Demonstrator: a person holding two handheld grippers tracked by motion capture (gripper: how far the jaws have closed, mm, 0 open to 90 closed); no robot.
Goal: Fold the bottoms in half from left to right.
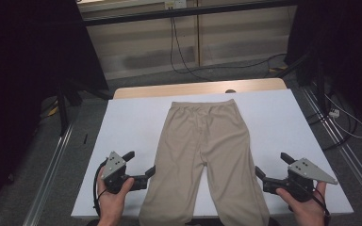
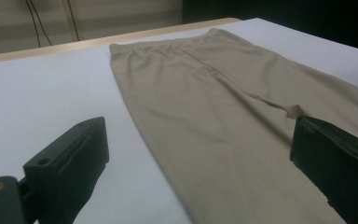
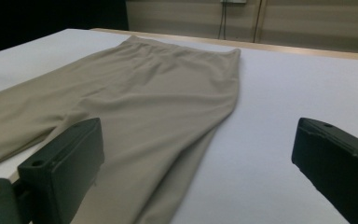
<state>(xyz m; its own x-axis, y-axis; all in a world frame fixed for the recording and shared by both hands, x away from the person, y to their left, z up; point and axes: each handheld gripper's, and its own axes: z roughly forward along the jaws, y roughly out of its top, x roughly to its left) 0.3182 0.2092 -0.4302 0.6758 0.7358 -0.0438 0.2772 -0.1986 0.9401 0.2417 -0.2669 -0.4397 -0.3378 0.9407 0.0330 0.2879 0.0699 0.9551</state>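
Smooth beige cloth trousers point(image 1: 202, 150) lie on a matt white surface point(image 1: 273, 122) with a wooden edge; the tongs' jaws look matt black plastic.

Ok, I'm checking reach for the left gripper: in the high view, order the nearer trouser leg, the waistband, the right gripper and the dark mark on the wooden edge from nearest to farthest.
From the left gripper:
1. Nearer trouser leg, right beside its jaws.
2. Waistband and right gripper, too close to call; waistband far up the table, gripper across the trousers.
3. Dark mark, on the far wooden edge.
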